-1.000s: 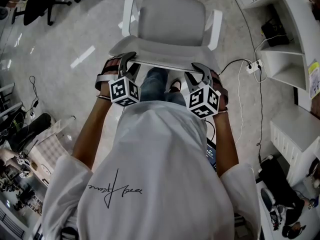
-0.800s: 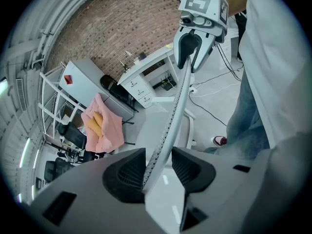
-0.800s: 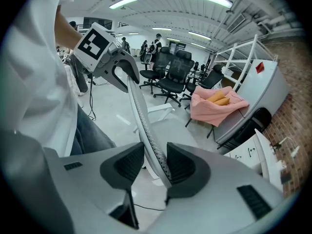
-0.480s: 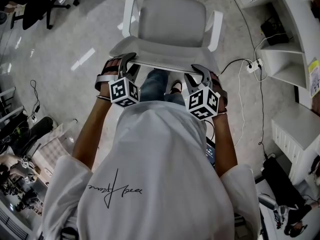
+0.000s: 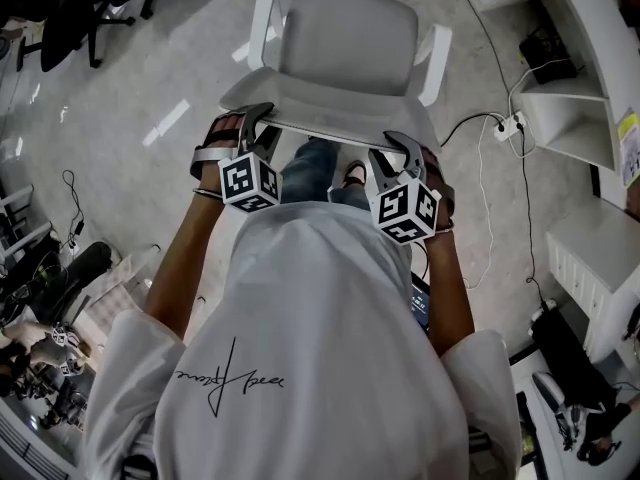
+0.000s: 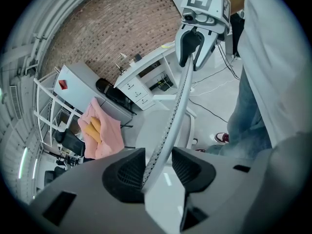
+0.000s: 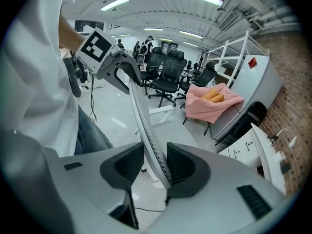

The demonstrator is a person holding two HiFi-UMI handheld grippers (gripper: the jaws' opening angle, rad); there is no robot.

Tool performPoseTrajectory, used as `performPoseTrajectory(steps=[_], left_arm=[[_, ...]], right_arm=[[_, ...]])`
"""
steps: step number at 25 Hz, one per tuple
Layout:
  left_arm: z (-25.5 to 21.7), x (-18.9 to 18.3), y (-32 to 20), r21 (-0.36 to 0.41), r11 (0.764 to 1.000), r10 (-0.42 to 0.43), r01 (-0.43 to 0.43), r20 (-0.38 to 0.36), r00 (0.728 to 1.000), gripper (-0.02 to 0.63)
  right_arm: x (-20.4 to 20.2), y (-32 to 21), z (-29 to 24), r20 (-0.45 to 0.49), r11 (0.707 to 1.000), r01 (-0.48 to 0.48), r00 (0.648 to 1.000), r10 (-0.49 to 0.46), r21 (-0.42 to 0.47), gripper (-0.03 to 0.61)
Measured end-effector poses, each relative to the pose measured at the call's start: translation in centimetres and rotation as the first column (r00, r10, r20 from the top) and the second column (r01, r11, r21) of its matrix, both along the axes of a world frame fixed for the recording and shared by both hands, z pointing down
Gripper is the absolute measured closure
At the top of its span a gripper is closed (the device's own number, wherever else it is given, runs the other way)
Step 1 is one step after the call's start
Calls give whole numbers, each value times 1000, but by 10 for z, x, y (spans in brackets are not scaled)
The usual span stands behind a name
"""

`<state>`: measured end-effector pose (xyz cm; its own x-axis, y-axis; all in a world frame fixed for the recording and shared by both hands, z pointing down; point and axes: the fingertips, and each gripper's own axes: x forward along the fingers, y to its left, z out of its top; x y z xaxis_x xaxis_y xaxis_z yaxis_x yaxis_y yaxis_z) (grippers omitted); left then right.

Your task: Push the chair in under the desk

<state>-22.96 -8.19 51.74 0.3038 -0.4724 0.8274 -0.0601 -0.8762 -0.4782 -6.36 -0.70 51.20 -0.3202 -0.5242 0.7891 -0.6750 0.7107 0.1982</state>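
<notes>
Left tongs [image 5: 256, 118] and right tongs [image 5: 398, 140] both spread, each straddling the backrest rim [image 5: 325, 128] of the white chair [image 5: 345, 43], left one near the rim's left end, right one near its right end. In each gripper view the rim leans on one side of the gap and leaves space on the other, no pinch. Chair seat sits just beyond both tongs on the floor [image 5: 150, 88], white desk [image 5: 585, 118] well off to the right of the right tongs, chair not under it.

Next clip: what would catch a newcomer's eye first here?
The white chair fills the upper middle of the head view. The left gripper and right gripper straddle the top edge of its backrest, jaws apart. A pink cloth stands out behind in both gripper views.
</notes>
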Motion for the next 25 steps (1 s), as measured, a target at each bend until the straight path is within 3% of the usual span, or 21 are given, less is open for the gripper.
performPoseTrajectory(steps=[8, 25], left_arm=[[0, -3, -25, 4, 999, 46, -46, 15, 999, 445], [3, 27, -81, 17, 980, 196, -197, 23, 980, 442]], right_arm=[[-9, -11, -1, 28, 999, -47, 999, 47, 9, 417], [4, -40, 1, 49, 980, -198, 979, 198, -6, 417]])
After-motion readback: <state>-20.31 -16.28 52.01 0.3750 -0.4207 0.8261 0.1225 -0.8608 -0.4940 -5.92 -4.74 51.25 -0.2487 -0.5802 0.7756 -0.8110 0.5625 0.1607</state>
